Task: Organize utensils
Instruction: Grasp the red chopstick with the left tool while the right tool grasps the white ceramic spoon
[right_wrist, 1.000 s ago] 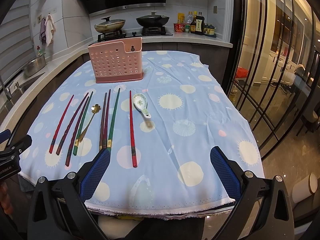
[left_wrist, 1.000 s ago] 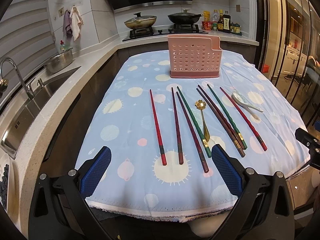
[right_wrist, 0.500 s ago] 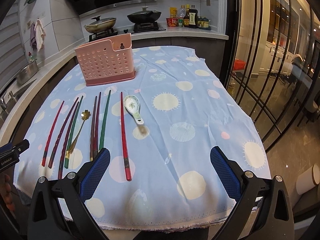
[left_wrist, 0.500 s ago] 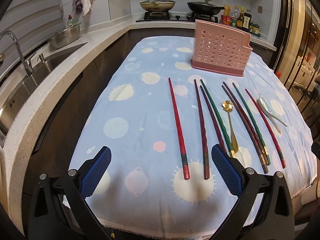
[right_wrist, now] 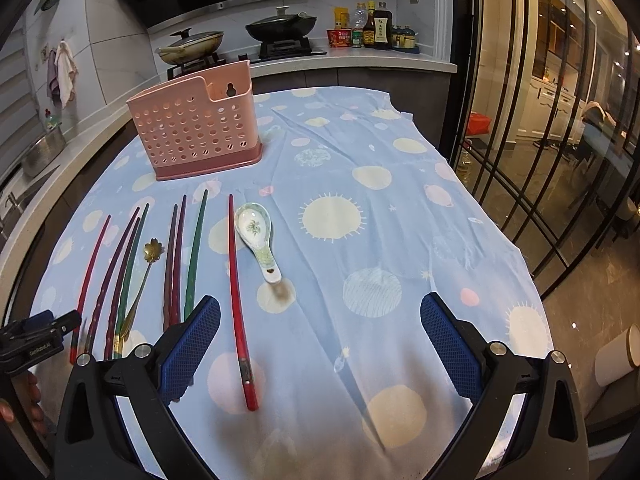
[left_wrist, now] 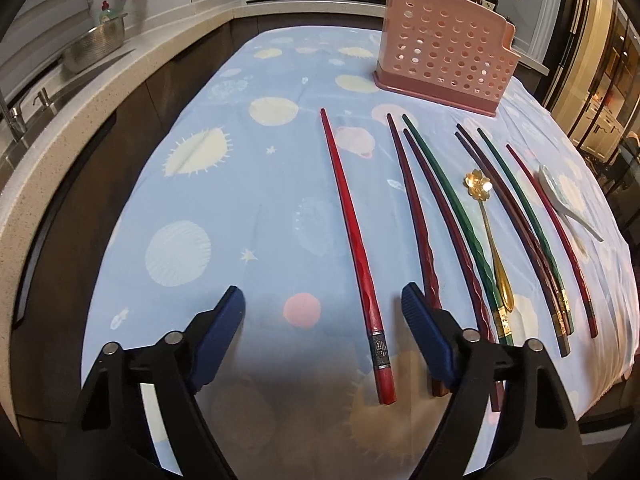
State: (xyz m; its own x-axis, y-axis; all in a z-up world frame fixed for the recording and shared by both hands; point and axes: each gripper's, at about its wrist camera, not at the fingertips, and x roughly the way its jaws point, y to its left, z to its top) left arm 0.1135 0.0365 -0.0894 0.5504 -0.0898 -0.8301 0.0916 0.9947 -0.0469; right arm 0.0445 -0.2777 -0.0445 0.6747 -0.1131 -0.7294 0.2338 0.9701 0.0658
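The left gripper [left_wrist: 322, 308] has come down and in toward the near end of the row of chopsticks since a second ago, and its jaws are closing; the bright red chopstick [left_wrist: 354, 240] lies between them on the cloth, but the blue pads [left_wrist: 420, 320] do not touch it. The right pad stands just beside the dark red chopstick [left_wrist: 412, 208] next along. The right gripper [right_wrist: 320, 332] has also edged nearer the desk [right_wrist: 400, 240]; its jaws stand wide apart, with the red chopstick [right_wrist: 238, 300] lying between them near the left pad, untouched.

On the blue patterned cloth the utensils lie side by side, pointing away from the near edge. From the left: the bright red chopstick on its own, then two dark red ones and a green chopstick [left_wrist: 448, 200] close together, a gold spoon [left_wrist: 488, 232] with a flower-shaped bowl, two more dark chopsticks with another green one, and the last red chopstick. Just right of that lies a white ceramic spoon [right_wrist: 256, 240] with a green pattern, bowl facing up.

Beyond the chopstick tips, near the far side of the desk, a pink holder [right_wrist: 192, 132] with round holes stands upright. Behind it, on the kitchen counter, a stove [right_wrist: 280, 48] carries two lidded pans, with sauce bottles [right_wrist: 372, 28] to the right.
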